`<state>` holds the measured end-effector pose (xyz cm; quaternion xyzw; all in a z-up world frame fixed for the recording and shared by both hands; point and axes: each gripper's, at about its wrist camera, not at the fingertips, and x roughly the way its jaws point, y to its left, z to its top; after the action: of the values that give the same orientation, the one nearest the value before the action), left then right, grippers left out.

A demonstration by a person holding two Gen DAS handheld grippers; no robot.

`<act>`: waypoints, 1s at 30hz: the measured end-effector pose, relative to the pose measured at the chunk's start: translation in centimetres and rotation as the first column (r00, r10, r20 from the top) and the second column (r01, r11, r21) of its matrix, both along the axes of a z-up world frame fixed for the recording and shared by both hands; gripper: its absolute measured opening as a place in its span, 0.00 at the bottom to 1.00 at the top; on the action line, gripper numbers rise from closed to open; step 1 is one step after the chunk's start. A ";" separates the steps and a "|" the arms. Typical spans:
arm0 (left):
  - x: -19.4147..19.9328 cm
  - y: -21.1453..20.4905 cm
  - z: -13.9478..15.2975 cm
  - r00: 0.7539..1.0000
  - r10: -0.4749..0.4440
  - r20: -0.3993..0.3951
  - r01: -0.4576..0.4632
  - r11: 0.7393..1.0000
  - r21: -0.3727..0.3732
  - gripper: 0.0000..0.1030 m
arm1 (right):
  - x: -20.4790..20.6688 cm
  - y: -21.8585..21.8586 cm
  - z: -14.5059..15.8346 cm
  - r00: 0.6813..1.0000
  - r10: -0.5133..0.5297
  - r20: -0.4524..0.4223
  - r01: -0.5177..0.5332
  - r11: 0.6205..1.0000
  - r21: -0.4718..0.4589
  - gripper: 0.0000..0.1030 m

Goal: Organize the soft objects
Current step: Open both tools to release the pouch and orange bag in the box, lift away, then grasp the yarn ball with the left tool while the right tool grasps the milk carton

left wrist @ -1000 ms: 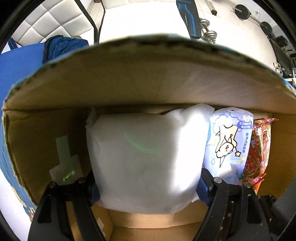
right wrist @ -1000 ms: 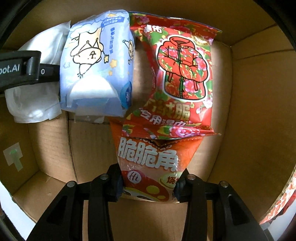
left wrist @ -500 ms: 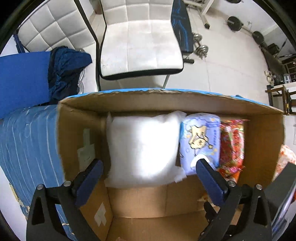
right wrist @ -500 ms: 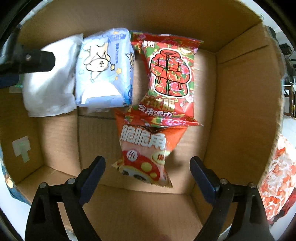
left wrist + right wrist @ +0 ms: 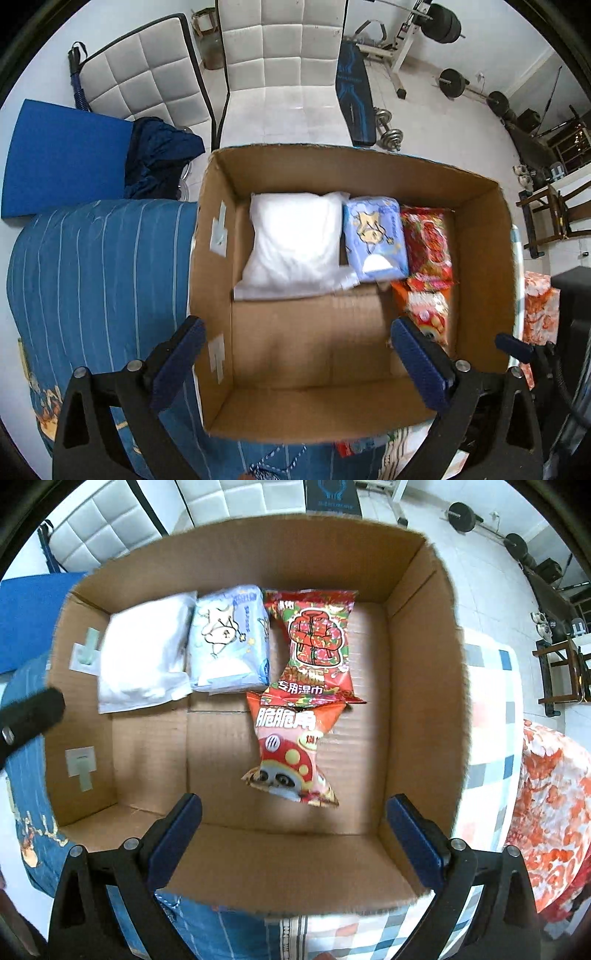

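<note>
An open cardboard box (image 5: 325, 413) (image 5: 424, 701) sits on a blue striped cloth. Inside, along the far wall, lie a white soft pack (image 5: 291, 243) (image 5: 144, 653), a light-blue cartoon tissue pack (image 5: 375, 236) (image 5: 231, 642) and a red wet-wipe pack (image 5: 426, 240) (image 5: 314, 642). An orange snack bag (image 5: 430, 310) (image 5: 291, 753) lies in front of the red pack. My left gripper (image 5: 295, 362) is open and empty above the box's near edge. My right gripper (image 5: 295, 834) is open and empty above the near edge too.
White quilted chairs (image 5: 280, 48) stand behind the box. A dark blue garment (image 5: 159, 155) and a blue mat (image 5: 62, 158) lie at left. Weights (image 5: 448, 79) are on the floor at back right. An orange floral item (image 5: 550, 805) lies right of the box.
Both grippers opened, let go of the white pack and the snack bag, and pulled up and back out of the box. Both packs now lie on the box floor.
</note>
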<state>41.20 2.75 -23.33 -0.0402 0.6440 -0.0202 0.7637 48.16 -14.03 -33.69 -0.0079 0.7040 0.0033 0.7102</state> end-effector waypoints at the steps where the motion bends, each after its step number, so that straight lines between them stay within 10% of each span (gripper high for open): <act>1: -0.8 0.1 0.4 1.000 0.004 0.008 -0.004 1.000 -0.004 1.00 | -0.6 -0.1 0.9 1.000 0.000 0.016 -0.001 1.000 0.004 0.99; 30: -17.7 -0.5 13.7 0.953 0.032 0.302 -0.040 0.999 0.020 1.00 | -14.9 -1.3 14.6 0.929 -0.005 0.369 -0.020 0.998 0.065 0.99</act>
<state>23.47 2.27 -9.66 -0.0384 0.5191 -0.0039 0.8538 33.30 -15.33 -19.08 0.0131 0.5575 0.0286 0.8296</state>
